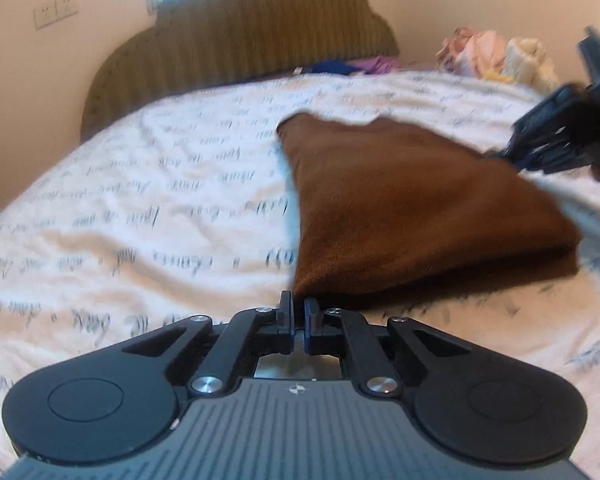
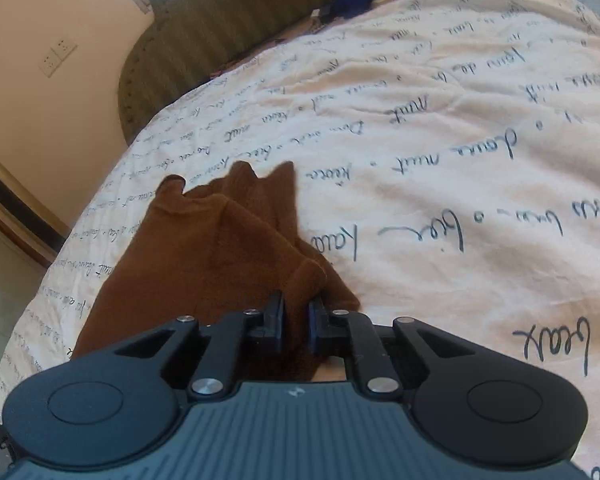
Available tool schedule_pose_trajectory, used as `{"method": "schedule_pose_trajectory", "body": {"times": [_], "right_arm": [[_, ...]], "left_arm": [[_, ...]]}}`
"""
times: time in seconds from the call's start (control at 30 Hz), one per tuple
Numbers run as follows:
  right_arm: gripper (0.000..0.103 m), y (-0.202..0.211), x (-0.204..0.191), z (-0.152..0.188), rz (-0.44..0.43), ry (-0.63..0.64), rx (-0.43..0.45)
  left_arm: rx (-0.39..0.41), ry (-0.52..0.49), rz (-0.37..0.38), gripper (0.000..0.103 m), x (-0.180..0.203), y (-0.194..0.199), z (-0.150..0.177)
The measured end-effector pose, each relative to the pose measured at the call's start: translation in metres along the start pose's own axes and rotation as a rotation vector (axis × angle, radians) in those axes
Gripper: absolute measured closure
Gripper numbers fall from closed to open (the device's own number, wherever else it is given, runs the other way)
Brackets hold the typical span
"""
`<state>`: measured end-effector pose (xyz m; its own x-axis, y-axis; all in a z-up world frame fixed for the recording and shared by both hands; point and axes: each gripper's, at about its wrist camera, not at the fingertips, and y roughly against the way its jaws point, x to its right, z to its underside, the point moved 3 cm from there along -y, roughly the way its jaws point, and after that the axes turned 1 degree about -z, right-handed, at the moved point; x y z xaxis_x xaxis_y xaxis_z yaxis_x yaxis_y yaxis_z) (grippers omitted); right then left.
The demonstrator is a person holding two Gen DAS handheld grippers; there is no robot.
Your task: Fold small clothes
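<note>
Brown cloth (image 1: 400, 208): on the bed (image 1: 140, 208), at my one o'clock. My left tool (image 1: 299, 312) pinches its near corner; my right tool (image 2: 296, 316) clamps a bunched edge.

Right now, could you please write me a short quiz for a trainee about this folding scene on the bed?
1. True or false: the left gripper is shut on a corner of the brown garment.
2. What does the right gripper hold? A) the brown garment B) a purple cloth C) nothing
3. What lies under the brown garment?

Key:
1. True; its pads pinch the near corner.
2. A; brown fabric sits between its pads.
3. The white bedcover printed with handwriting.
</note>
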<state>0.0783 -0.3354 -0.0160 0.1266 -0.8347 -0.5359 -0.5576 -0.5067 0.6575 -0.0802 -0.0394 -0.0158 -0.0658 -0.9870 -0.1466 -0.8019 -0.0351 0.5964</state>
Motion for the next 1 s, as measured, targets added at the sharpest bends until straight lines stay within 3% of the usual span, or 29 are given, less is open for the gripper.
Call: {"method": "schedule_pose_trajectory", "body": {"times": [0.1,0.2,0.23,0.27,0.3,0.33,0.43,0.53,0.57,0.6,0.63,0.67,0.7,0.73,0.77,0.87,1.0], "right_arm": [[0.085,0.012,-0.001,-0.002,-0.015,-0.063,0.023],[0.061,0.044,-0.006,0.003,-0.026,-0.090,0.063],[0.043,0.055,-0.007,0.008,-0.042,-0.084,0.074],[0.022,0.065,-0.008,0.013,-0.054,-0.083,0.072],[0.018,0.070,-0.008,0.019,-0.062,-0.084,0.056],[0.018,0.071,-0.009,0.024,-0.072,-0.079,0.030],[0.018,0.060,-0.012,0.037,-0.124,-0.093,-0.058],[0.018,0.038,-0.016,0.049,-0.168,-0.144,-0.158],[0.019,0.032,-0.020,0.054,-0.190,-0.146,-0.187],[0.019,0.028,-0.023,0.058,-0.213,-0.145,-0.205],[0.019,0.026,-0.025,0.061,-0.227,-0.144,-0.211],[0.020,0.024,-0.028,0.063,-0.235,-0.139,-0.215],[0.023,0.023,-0.031,0.064,-0.237,-0.122,-0.219],[0.057,0.021,-0.033,0.065,-0.231,-0.111,-0.240],[0.082,0.018,-0.035,0.067,-0.211,-0.103,-0.264],[0.083,0.032,-0.044,0.071,-0.250,-0.047,-0.256],[0.083,0.048,-0.047,0.090,-0.262,-0.011,-0.272]], "left_arm": [[0.015,0.012,0.014,0.093,-0.002,0.007,-0.005],[0.018,0.043,0.072,0.090,-0.014,0.019,-0.007],[0.026,0.067,0.111,0.086,-0.021,0.026,-0.006],[0.027,0.097,0.151,0.077,-0.029,0.031,-0.007],[0.028,0.135,0.189,0.054,-0.037,0.034,-0.008],[0.030,0.172,0.228,0.037,-0.043,0.035,-0.010],[-0.006,0.322,0.322,0.030,-0.061,0.019,-0.028],[-0.132,0.529,0.443,0.032,-0.073,-0.026,-0.042],[-0.211,0.569,0.495,0.033,-0.072,-0.043,-0.042],[-0.305,0.602,0.573,0.040,-0.068,-0.060,-0.041],[-0.341,0.631,0.609,0.044,-0.066,-0.068,-0.039],[-0.334,0.633,0.626,0.044,-0.063,-0.070,-0.041],[-0.345,0.607,0.652,0.054,-0.057,-0.070,-0.045],[-0.356,0.583,0.656,0.080,-0.051,-0.070,-0.047],[-0.356,0.558,0.642,0.082,-0.046,-0.068,-0.049],[-0.306,0.468,0.595,0.085,-0.040,-0.043,-0.054],[-0.297,0.392,0.603,0.081,-0.039,-0.017,-0.037]]}}
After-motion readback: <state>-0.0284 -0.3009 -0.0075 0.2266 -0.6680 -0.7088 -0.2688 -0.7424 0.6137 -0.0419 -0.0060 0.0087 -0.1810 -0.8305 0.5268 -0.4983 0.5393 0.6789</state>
